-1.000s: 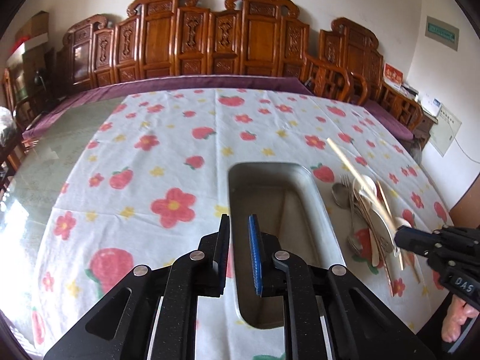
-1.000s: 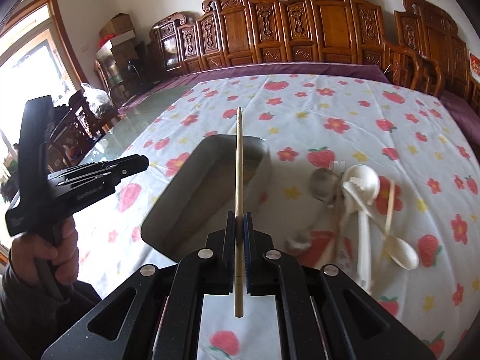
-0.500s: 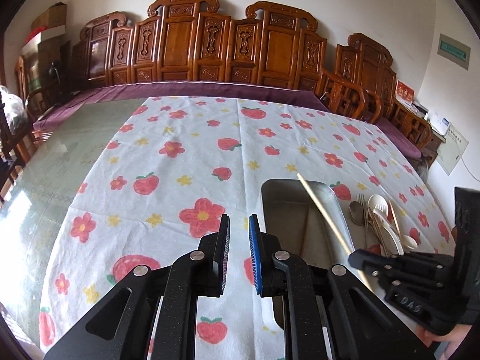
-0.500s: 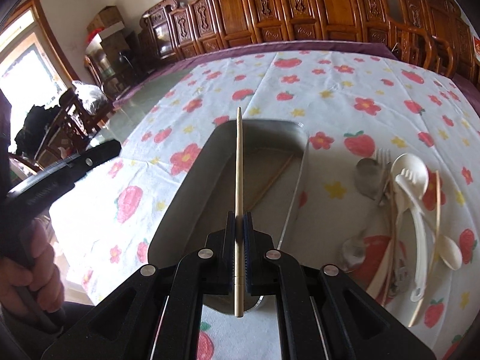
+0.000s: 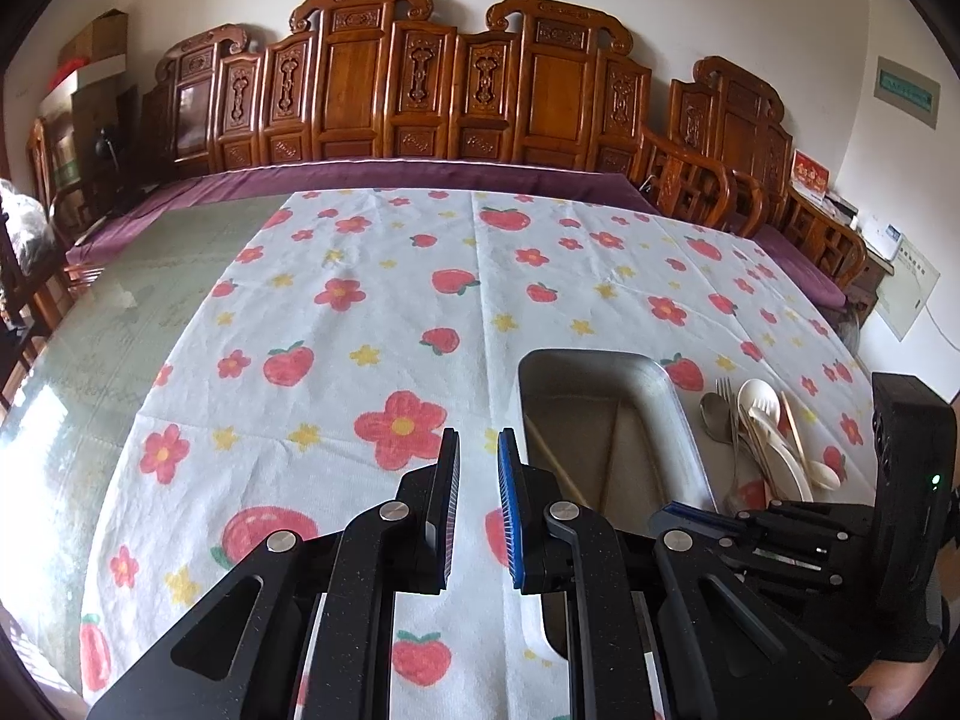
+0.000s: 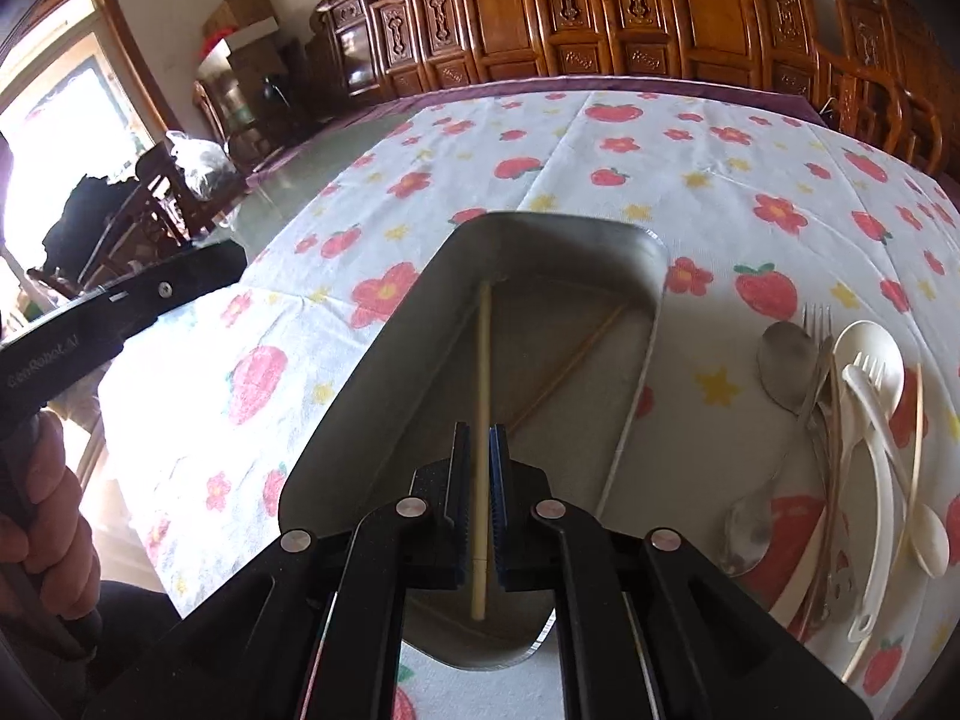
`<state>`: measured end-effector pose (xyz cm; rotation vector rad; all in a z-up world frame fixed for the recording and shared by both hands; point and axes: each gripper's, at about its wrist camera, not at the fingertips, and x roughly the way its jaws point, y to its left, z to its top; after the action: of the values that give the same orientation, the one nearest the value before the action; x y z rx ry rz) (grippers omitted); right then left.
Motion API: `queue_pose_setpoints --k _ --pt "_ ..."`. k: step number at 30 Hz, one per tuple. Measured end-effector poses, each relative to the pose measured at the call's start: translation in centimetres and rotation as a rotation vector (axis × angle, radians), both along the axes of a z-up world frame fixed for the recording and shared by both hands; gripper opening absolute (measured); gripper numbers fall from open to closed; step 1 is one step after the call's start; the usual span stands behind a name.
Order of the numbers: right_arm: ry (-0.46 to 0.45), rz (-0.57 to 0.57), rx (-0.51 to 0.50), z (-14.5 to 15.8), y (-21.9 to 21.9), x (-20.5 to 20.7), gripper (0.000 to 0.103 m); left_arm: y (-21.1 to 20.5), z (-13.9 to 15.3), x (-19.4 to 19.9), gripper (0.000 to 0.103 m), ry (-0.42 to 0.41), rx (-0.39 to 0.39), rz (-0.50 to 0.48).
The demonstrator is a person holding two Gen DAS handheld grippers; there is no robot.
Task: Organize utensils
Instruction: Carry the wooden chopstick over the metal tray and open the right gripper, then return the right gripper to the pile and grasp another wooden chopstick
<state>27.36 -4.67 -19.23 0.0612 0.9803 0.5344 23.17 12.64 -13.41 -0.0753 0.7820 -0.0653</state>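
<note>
A: How are the jaws of the right hand-held gripper (image 6: 478, 480) being kept?

B: A narrow gap is being kept between them. A pale chopstick (image 6: 482, 396) is being seen in that gap, lying lengthwise in the metal tray (image 6: 651, 324) directly below and ahead of the fingers. Whether the pads are pressing it cannot be told; slivers of space are being shown on both sides.

A: What else is being held by the tray?

B: A second chopstick (image 6: 570, 363) is being seen lying diagonally just ahead and to the right of the fingertips, its far end against the tray's right wall.

A: And the remaining utensils?

B: They are being left in a heap (image 6: 840, 450) on the flowered tablecloth (image 6: 690, 162) covering the tabletop, to the right of the right hand-held gripper and just beside the tray: metal spoons, a metal fork, white plastic spoons and a fork, and a further chopstick.

A: How is the left hand-held gripper (image 5: 478, 504) being held?

B: Its jaws are being held apart with nothing between them, above the cloth, with the tray just to its right. The right hand-held gripper is being seen beyond that, at the tray's near end.
</note>
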Motion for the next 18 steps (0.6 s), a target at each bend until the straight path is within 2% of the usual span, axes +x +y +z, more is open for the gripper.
queue_pose_setpoints --k 6,8,10,13,18 --pt "-0.088 0.009 -0.009 2.6 -3.7 -1.4 0.008 -2.3 0.2 -0.5 0.012 -0.006 -0.003 -0.049" --pt "-0.114 0.001 -0.024 3.4 -5.5 -1.8 0.008 -3.5 0.3 -0.7 0.017 -0.011 0.0 -0.07" --pt "-0.131 -0.018 -0.038 4.1 -7.6 -2.2 0.008 -4.6 0.4 -0.9 0.03 -0.015 0.008 -0.088" --pt "-0.159 -0.052 -0.085 4.8 -11.2 -3.0 0.008 -6.2 0.2 -1.2 0.03 -0.016 0.013 -0.12" --pt "-0.175 -0.104 -0.164 4.0 -15.5 -3.8 0.008 -8.5 -0.1 -1.5 0.03 -0.013 0.007 -0.158"
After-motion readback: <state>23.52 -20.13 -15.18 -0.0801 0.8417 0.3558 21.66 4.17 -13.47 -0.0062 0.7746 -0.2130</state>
